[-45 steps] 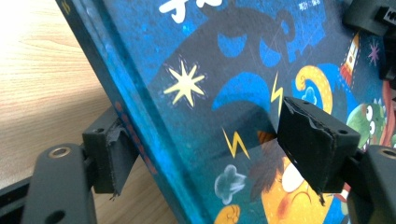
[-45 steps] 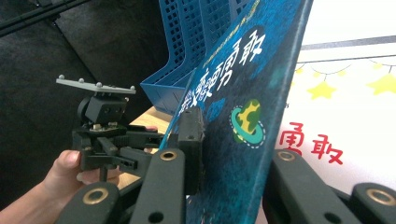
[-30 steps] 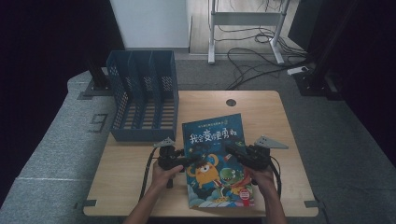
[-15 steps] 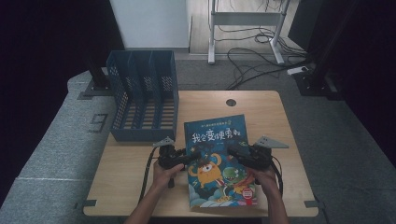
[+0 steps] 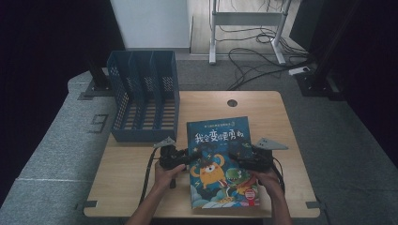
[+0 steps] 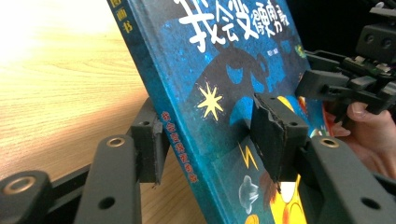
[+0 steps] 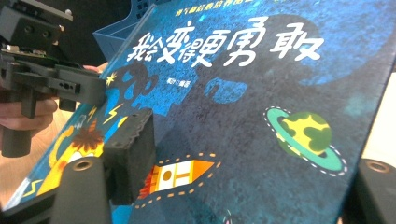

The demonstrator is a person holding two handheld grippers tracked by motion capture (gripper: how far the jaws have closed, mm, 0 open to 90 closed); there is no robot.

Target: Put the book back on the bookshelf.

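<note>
Book [image 5: 220,161] on table [image 5: 126,187]; file rack [image 5: 143,96] sits behind-left, probably apart.

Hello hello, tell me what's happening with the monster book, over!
Left gripper and right gripper, jaws straddling opposite edges of the book; firm clamp unclear. Book on table. Blue file rack stands behind, apart. Nothing in the way.

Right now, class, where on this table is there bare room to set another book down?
Bare wood lies right of the book, toward the table's right edge, and behind it by the round hole. The back left is crowded by the blue file rack.
</note>
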